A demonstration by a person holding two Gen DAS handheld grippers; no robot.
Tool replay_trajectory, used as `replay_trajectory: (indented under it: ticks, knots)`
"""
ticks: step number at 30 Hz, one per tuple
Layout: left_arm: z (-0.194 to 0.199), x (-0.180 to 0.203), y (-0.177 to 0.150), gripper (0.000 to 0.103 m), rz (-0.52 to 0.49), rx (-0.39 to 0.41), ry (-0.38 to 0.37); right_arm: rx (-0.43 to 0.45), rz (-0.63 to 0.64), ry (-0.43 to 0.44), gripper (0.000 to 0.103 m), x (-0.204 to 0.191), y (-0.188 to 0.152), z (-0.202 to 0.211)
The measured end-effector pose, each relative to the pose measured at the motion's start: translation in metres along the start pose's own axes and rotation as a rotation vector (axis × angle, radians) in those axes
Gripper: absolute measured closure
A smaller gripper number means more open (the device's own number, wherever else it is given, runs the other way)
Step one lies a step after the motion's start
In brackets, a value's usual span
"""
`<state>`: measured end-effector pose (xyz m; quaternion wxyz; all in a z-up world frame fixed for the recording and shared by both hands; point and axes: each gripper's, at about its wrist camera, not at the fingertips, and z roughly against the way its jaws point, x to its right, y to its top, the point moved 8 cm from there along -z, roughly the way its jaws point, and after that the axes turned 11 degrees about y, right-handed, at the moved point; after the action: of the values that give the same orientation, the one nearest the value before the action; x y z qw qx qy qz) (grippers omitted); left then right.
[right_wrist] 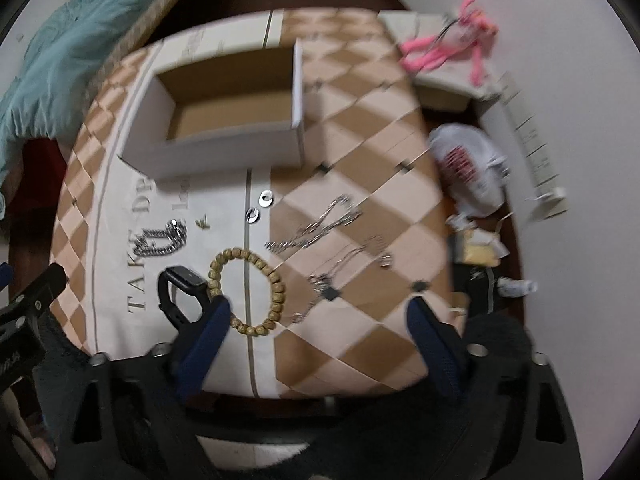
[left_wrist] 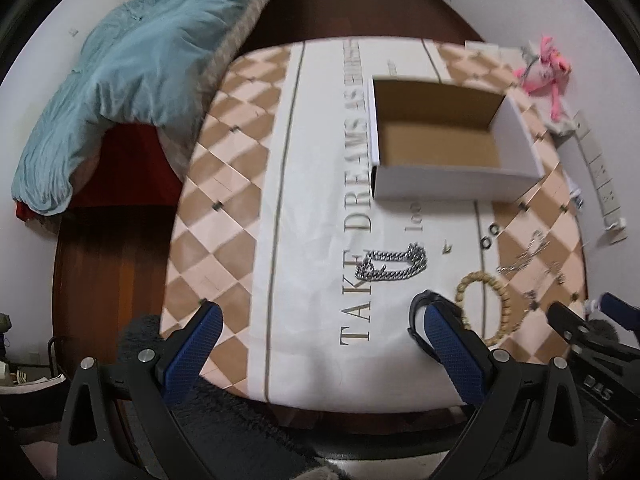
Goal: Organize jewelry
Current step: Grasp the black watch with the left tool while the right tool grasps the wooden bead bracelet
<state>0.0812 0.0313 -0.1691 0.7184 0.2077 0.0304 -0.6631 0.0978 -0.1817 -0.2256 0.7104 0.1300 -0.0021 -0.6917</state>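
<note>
Hovering wide open and empty, the left hand-held gripper (left_wrist: 320,332) and right hand-held gripper (right_wrist: 320,320) hang over the bench (left_wrist: 240,208); nearest lie a black smartwatch (right_wrist: 180,292) and wooden bead bracelet (right_wrist: 250,288); beyond, a steel chain bracelet (left_wrist: 394,266), thin necklaces (right_wrist: 320,228); farthest, an open cardboard box (left_wrist: 452,178).

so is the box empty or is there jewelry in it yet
Empty. The box shows only bare brown floor in both views; the chain and bead bracelet lie outside.
</note>
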Motion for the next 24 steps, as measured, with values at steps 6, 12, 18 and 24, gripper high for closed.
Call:
replay_trajectory:
  ticks: [6, 12, 18, 24]
  knots:
    - [-0.035, 0.019, -0.011, 0.000, -0.033, -0.057, 0.017, -0.042, 0.024, 0.017, 0.035, -0.009, -0.004, -0.057]
    - [-0.052, 0.032, -0.022, 0.000, -0.049, -0.096, 0.012, -0.059, 0.110, -0.013, 0.057, -0.018, -0.009, -0.083]
    - [-0.060, 0.044, -0.032, 0.001, -0.054, -0.134, -0.034, -0.055, 0.075, 0.007, 0.093, -0.005, -0.014, -0.078]
    - [-0.066, 0.071, -0.041, 0.018, -0.059, -0.185, -0.184, -0.038, 0.009, 0.016, 0.093, 0.021, -0.017, -0.062]
